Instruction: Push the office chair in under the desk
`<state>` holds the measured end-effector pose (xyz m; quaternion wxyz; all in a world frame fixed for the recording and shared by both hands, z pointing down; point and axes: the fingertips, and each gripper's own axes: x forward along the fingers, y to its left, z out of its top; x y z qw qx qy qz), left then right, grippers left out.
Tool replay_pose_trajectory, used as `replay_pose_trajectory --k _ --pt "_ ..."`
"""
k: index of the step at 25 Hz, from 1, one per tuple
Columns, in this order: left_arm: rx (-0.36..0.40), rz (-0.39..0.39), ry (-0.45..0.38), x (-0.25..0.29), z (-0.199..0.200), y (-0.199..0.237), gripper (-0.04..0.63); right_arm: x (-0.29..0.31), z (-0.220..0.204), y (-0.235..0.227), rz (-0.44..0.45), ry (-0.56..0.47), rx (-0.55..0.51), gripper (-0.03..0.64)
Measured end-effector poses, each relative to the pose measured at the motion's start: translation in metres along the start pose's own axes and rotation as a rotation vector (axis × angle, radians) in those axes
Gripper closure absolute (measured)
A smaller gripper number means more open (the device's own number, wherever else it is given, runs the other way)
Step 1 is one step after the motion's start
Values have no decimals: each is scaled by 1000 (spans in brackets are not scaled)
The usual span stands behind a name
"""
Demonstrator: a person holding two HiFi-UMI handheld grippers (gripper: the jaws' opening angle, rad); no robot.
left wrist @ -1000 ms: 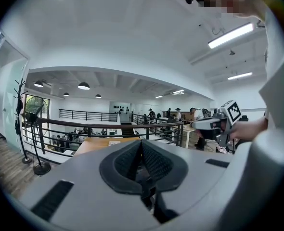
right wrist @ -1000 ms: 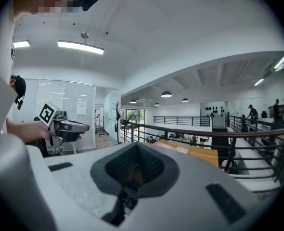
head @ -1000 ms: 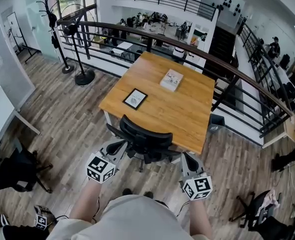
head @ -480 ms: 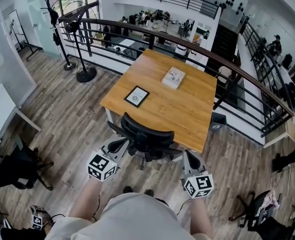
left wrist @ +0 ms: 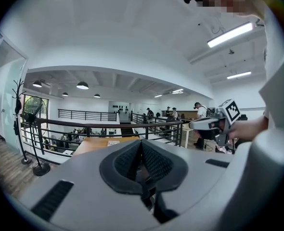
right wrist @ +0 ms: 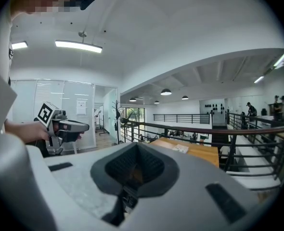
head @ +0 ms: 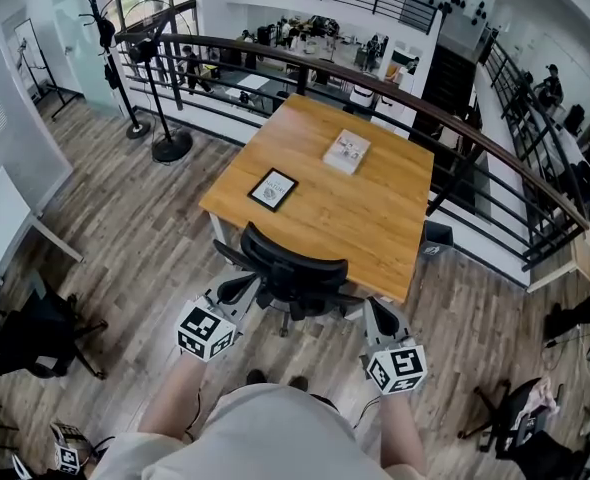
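A black office chair [head: 290, 273] stands at the near edge of the wooden desk [head: 375, 230], its back towards me and its seat partly under the top. My left gripper [head: 237, 290] is shut and empty beside the chair's left side. My right gripper [head: 375, 314] is shut and empty beside its right side. Whether either tip touches the chair I cannot tell. In the left gripper view the jaws [left wrist: 142, 159] meet, with the desk [left wrist: 96, 142] ahead and the right gripper [left wrist: 214, 124] to the side. The right gripper view shows closed jaws [right wrist: 135, 168]; the chair is hidden there.
A book [head: 346, 152] and a black-framed card [head: 272, 189] lie on the desk. A dark railing [head: 445, 133] curves behind it. A coat stand [head: 167, 148] stands far left. Another black chair [head: 35, 333] sits at left, by a white table [head: 0, 233].
The head camera has shifted slightly. The chair and both grippers keep nearly the same places.
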<state>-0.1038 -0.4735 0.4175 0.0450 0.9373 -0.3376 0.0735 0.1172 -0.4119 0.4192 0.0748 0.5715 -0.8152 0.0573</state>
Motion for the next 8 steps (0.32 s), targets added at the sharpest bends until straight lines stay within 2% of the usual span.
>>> replay_pose_trajectory --k 8 --pt "-8 5 -5 -2 -4 -3 601 -5 -2 -1 -6 -1 -1 615"
